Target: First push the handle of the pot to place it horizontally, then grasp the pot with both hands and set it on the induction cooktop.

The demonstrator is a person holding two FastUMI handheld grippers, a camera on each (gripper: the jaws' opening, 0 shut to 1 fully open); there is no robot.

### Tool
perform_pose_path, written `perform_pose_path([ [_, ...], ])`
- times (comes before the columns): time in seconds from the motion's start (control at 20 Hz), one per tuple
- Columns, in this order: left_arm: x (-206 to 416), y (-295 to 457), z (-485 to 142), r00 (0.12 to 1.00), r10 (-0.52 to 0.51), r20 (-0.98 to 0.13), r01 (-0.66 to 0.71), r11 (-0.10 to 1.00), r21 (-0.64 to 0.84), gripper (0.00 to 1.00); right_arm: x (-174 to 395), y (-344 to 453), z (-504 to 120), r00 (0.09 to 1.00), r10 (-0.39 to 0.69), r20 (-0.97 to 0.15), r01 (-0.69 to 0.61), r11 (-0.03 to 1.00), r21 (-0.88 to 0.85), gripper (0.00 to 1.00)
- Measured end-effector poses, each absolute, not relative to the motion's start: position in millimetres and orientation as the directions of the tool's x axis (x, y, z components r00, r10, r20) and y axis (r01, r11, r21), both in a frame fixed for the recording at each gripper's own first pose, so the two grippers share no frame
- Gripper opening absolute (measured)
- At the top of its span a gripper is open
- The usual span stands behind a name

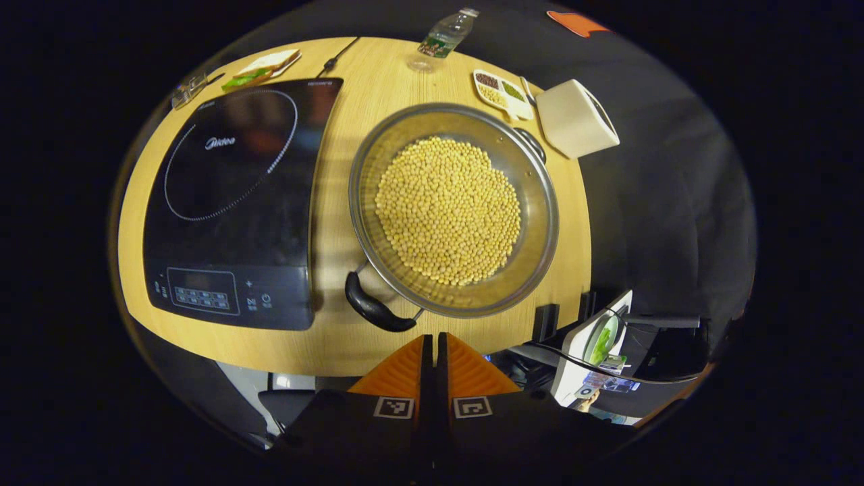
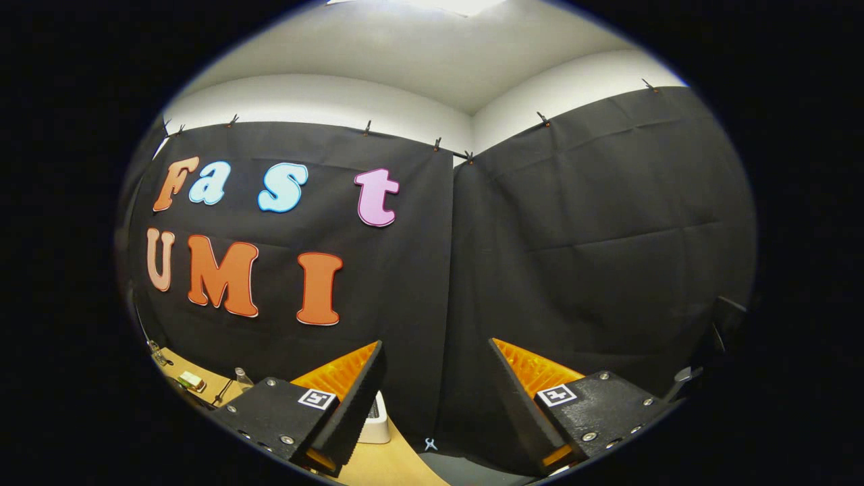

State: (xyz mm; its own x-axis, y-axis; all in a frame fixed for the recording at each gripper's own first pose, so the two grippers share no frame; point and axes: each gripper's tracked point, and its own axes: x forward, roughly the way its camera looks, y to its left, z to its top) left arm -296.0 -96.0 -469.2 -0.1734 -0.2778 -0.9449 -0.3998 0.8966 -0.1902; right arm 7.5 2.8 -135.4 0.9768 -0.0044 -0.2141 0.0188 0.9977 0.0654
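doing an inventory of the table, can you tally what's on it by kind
Cookware: 1, the pot of beans
Appliances: 1, the induction cooktop
Bottles: 1, the water bottle
Divided snack trays: 1, the tray
Boxes: 1, the white box
Sandwiches: 1, the sandwich
Glasses: 1, the clear glass
Total: 7

The induction cooktop [image 1: 229, 202] carries the brand word "Midea" in pale letters inside its ring marking. Small print at its far corner and the symbols on its control panel [image 1: 202, 291] are too small to read. The water bottle [image 1: 445, 37] label is illegible.
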Motion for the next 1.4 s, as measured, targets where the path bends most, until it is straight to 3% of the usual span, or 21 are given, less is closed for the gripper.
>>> perform_pose_path([
  [0.1, -301.8, -106.2, -473.5, -0.188, -0.312, -0.931, -0.441, 0.874, -0.203, 0.08, 8.4, 5.6, -138.4, 0.975, 0.011, -0.221, 0.003, 0.998, 0.063, 0.97],
  [0.2, -306.9, -110.7, -483.1, -0.199, -0.323, -0.925, -0.461, 0.864, -0.202, 0.09, 8.6, 6.9, -139.7, 0.974, 0.021, -0.226, -0.008, 0.998, 0.060, 0.93],
  [0.6, -315.0, -99.8, -516.7, -0.260, -0.251, -0.932, -0.457, 0.882, -0.110, 0.08, 10.9, 18.5, -142.3, 0.973, 0.048, -0.224, -0.030, 0.996, 0.082, 0.93],
  [0.7, -323.1, -83.8, -526.5, -0.278, -0.163, -0.947, -0.399, 0.916, -0.040, 0.08, 10.6, 22.2, -144.9, 0.972, 0.053, -0.230, -0.034, 0.996, 0.084, 0.93],
  [0.75, -326.0, -77.3, -529.1, -0.278, -0.125, -0.952, -0.374, 0.927, -0.012, 0.08, 10.0, 24.2, -146.2, 0.970, 0.055, -0.235, -0.036, 0.996, 0.086, 0.98],
  [0.95, -326.0, -60.5, -532.4, -0.262, -0.035, -0.964, -0.297, 0.954, 0.046, 0.08, 10.8, 35.2, -151.8, 0.965, 0.075, -0.251, -0.052, 0.994, 0.096, 0.98],
  [1.0, -325.0, -53.7, -532.0, -0.256, -0.006, -0.967, -0.270, 0.960, 0.066, 0.08, 10.1, 37.1, -153.0, 0.964, 0.079, -0.254, -0.056, 0.994, 0.098, 0.93],
  [1.15, -316.5, -34.4, -538.6, -0.227, 0.087, -0.970, -0.208, 0.969, 0.136, 0.08, 10.0, 45.3, -155.4, 0.961, 0.091, -0.261, -0.069, 0.993, 0.092, 0.93],
  [1.4, -299.5, -14.6, -543.4, -0.173, 0.157, -0.972, -0.151, 0.971, 0.184, 0.08, 6.6, 56.3, -159.6, 0.954, 0.112, -0.278, -0.090, 0.992, 0.091, 0.93],
])
